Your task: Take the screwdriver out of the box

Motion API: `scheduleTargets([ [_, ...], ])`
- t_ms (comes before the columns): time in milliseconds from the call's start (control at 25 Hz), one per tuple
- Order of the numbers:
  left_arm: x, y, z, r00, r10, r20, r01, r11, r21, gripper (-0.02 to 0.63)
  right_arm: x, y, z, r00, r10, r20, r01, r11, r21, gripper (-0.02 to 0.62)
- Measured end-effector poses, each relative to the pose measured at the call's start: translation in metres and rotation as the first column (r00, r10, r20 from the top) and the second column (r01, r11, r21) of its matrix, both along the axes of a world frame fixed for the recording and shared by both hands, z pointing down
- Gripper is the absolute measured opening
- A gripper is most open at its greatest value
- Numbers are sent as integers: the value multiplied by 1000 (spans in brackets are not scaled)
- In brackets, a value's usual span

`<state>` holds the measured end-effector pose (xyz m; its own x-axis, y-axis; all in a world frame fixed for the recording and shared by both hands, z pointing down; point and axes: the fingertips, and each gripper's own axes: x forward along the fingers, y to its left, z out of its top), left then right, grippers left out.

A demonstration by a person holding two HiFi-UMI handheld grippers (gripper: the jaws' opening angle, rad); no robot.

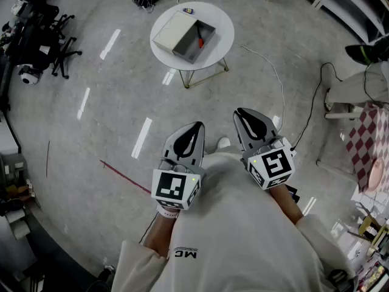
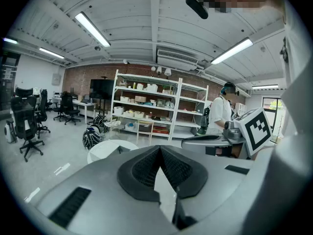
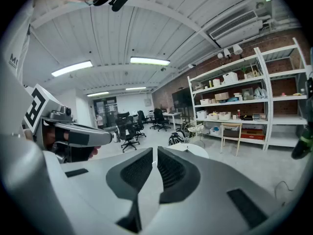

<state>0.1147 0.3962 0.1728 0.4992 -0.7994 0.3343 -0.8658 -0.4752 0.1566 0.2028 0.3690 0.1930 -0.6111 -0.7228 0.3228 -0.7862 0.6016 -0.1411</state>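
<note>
Orange-handled screwdriver (image 1: 200, 41) lies inside the open grey rectangular box (image 1: 211, 31) on the round white worktop (image 1: 222, 18), at your 12 o'clock, well apart from both tongs. Your left tongs (image 1: 196, 126): ribbed black pads meet tip to tip, empty. Your right tongs (image 1: 239, 112): closed to a hairline slit, empty.

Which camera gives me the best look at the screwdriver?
The head view: the screwdriver lies in the open box on the round table, seen from above. Both gripper views catch only the table's edge past their jaws, no screwdriver.
</note>
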Motion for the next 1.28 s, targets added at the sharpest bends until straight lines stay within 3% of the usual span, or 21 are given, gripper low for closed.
scheduleTargets([
  [360, 12, -3, 8, 1000, 2, 4, -2, 1000, -27, 6, 9, -8, 4, 1000, -21, 5, 21, 1000, -2, 89],
  [600, 12, -24, 15, 1000, 30, 2, -30, 998, -51, 6, 8, -30, 10, 1000, 12, 13, -12, 1000, -17, 89],
  [920, -19, -97, 30, 999, 37, -33, -40, 996, -82, 6, -18, -97, 24, 999, 23, -22, -24, 998, -64, 89],
  [1280, -97, -223, 28, 993, 73, -95, -83, 991, -108, 6, -88, -218, 27, 994, 59, -95, -69, 992, -105, 91],
])
